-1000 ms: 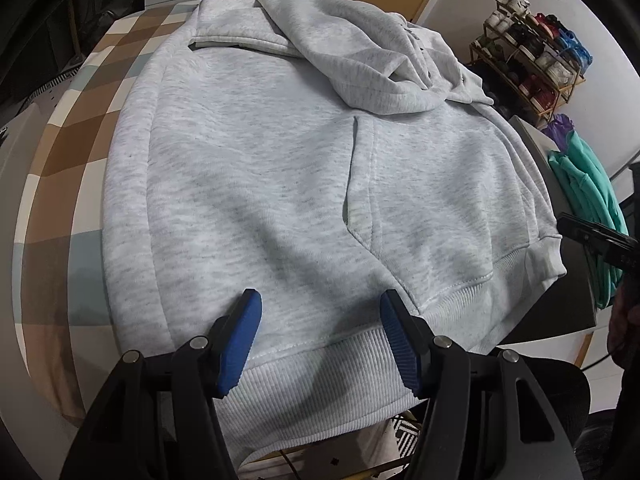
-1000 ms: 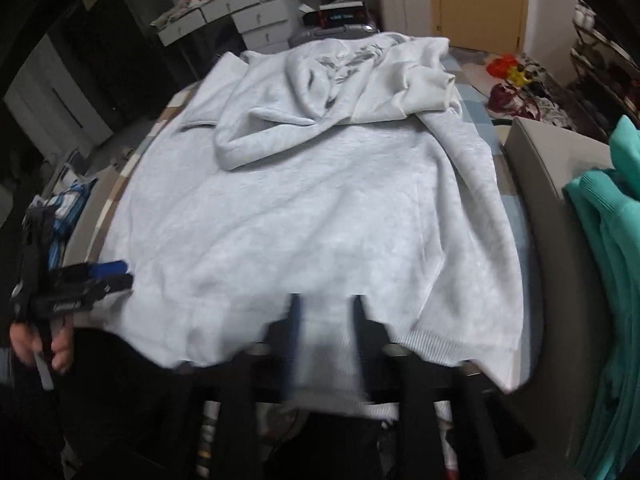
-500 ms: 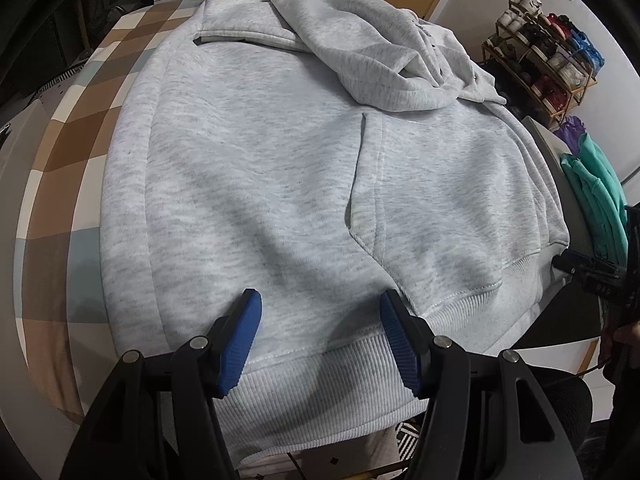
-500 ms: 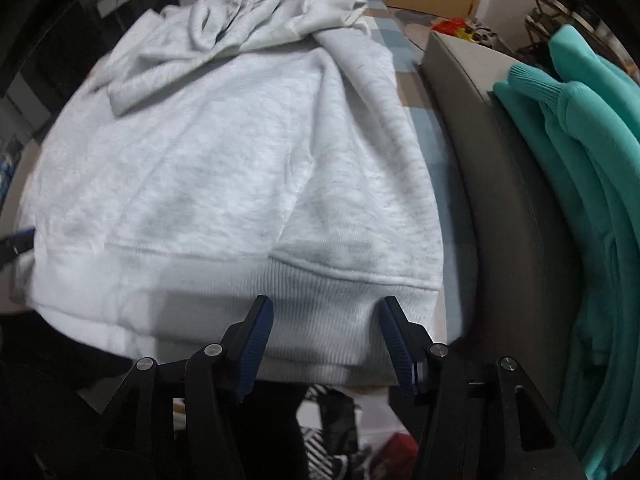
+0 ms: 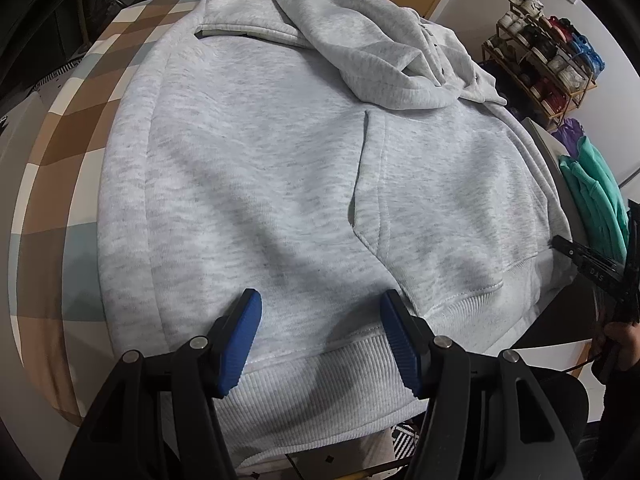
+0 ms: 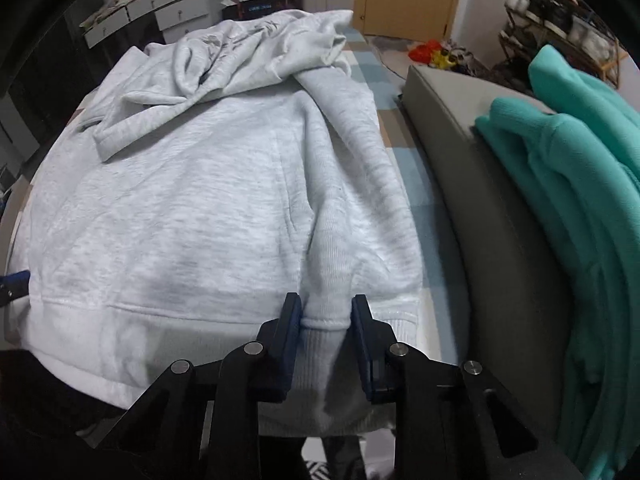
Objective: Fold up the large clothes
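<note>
- The hoodie [image 5: 280,184] lies flat on the checked bed [image 5: 60,152], long axis running away from both tongs, hood at the far end.
- Right tongs [image 6: 325,312] are closing on a pinched-up fold of the hem [image 6: 324,320] near the right corner.
- Left tongs [image 5: 320,336] gape over the hem's left part, gripping nothing.

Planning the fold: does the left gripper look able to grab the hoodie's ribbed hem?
Probably yes: the left gripper stands open right over the hoodie's ribbed hem, nothing lying between.
</note>
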Tool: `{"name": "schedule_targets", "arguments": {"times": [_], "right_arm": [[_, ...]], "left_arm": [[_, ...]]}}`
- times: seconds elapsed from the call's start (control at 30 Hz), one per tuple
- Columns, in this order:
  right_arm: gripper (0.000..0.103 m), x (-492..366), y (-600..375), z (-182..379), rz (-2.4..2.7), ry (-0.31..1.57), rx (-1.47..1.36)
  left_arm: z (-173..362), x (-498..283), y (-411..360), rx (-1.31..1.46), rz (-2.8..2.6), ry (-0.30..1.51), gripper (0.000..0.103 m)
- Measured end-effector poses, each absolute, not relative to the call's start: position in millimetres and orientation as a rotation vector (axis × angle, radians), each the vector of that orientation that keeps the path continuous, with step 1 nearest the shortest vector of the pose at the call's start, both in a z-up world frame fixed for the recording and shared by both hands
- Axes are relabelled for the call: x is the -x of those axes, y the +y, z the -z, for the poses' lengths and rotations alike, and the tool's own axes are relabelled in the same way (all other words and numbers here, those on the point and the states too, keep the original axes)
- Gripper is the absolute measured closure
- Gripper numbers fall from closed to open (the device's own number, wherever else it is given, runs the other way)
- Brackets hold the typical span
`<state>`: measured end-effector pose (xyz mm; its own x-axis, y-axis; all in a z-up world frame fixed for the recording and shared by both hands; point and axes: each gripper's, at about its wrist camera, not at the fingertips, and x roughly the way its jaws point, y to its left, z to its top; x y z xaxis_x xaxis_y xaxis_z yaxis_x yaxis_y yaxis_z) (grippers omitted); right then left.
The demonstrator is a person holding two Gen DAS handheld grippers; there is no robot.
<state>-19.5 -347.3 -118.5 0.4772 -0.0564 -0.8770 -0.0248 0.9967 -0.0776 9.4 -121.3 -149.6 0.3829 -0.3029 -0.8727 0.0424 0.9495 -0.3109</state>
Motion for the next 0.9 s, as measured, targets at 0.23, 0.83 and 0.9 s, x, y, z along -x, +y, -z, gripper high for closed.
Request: {"name": "schedule_targets", "arguments": {"times": [0.23,0.83,0.9], "right_arm": [[0.092,33,-343,110,0.047,1.074,0.273],[0.046,-3,-194,77,-0.375,1.044,0.067],[0.048,-11,-163,100,-0.414,1.072,0.102]], "left_arm": [[151,-9,-126,0.213,0.214,1.150,0.047],[145,-6,-100,0.322,0.191,1.128,0.047],[145,-5,-92,0.358,0.199,1.122,0.047]]}}
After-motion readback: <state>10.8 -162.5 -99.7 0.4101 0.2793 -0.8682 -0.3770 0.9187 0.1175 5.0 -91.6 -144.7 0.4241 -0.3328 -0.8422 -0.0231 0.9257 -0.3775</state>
